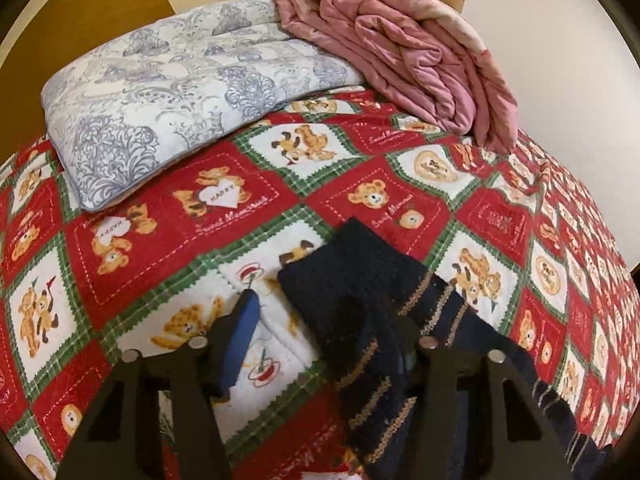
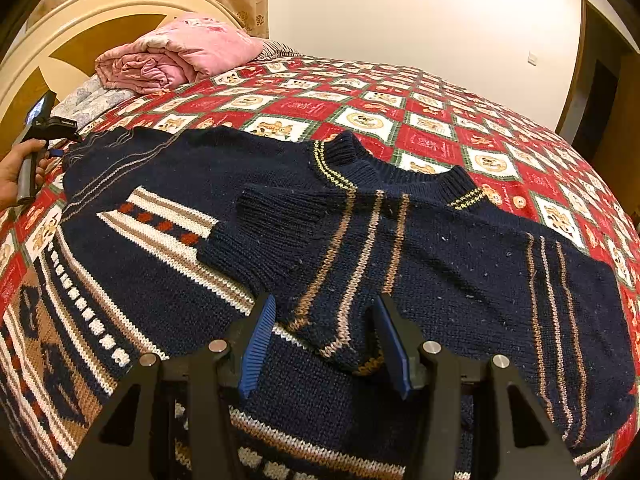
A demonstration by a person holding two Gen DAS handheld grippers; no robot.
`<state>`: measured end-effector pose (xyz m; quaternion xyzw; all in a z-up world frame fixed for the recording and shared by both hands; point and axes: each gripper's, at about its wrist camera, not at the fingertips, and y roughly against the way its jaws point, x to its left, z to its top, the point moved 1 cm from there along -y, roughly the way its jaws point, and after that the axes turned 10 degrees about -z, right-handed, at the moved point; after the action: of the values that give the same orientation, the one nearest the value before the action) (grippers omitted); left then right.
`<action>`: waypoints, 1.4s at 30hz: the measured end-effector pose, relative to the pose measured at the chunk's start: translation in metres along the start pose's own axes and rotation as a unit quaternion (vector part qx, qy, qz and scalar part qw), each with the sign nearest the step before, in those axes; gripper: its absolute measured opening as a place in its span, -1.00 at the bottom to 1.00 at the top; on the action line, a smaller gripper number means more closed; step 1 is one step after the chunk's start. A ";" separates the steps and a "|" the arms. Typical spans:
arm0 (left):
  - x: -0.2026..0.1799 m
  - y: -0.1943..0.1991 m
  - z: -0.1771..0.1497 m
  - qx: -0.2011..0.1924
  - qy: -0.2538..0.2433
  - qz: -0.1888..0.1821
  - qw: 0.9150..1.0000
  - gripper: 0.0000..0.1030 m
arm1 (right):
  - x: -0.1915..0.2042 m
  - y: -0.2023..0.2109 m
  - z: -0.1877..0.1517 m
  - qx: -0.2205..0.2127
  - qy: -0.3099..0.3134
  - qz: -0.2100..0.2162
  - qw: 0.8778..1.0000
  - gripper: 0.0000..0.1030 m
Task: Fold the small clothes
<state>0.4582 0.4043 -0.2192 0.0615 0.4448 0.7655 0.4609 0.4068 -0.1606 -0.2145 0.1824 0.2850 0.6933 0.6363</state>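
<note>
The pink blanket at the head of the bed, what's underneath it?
The pink blanket rests partly on a blue-and-white floral pillow and partly on the red teddy-bear quilt. Whatever lies beneath its folds is covered.

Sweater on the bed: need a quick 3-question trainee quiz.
1. True or false: the pink quilt lies folded close to the headboard.
2. The thin stripes on the collar of the sweater are: A yellow, B green, C white.
3. Which part of the sweater lies between the fingers of the right tool?

Key: 1 true; 2 A; 3 the folded-over sleeve.
</note>
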 end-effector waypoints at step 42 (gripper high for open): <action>-0.254 0.205 -0.162 0.047 -0.118 -0.392 0.911 -0.87 | -0.022 -0.002 -0.001 -0.003 -0.065 0.045 0.997 0.05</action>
<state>0.3874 0.0735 -0.0845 -0.0067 0.4110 0.4886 0.7696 0.4101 -0.1821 -0.2140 0.2375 0.2322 0.7088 0.6223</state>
